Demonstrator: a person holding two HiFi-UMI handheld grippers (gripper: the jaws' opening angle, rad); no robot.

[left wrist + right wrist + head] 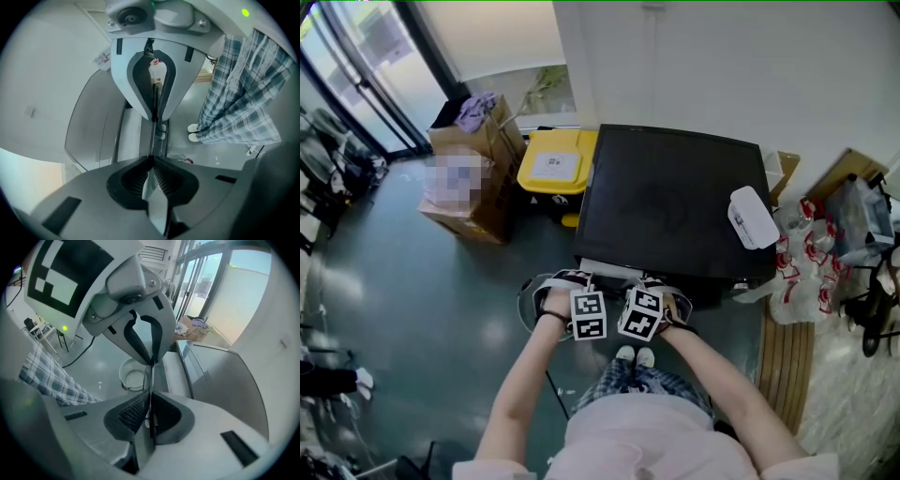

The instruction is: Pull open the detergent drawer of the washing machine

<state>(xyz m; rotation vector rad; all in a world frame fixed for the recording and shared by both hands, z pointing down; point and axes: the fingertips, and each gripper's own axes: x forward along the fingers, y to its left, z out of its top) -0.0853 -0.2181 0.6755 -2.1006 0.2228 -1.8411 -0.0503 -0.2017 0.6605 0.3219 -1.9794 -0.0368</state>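
The washing machine (670,202) has a dark top and stands straight ahead of me. A pale strip of its front panel (609,270) shows along the near edge; I cannot make out the detergent drawer itself. My left gripper (581,286) and right gripper (649,286) hang side by side just before that edge, pointing steeply down. In the left gripper view the left gripper (153,139) is shut with nothing between its pads, above the machine's grey front edge (131,136). The right gripper (151,378) is also shut and empty, with the machine (225,380) to its right.
A round white laundry basket (133,376) sits on the floor by the machine's front left corner. A yellow bin (555,164) and cardboard boxes (478,178) stand at the left. A white object (752,217) lies on the machine's top. Bags (806,262) and a slatted bench (787,361) crowd the right.
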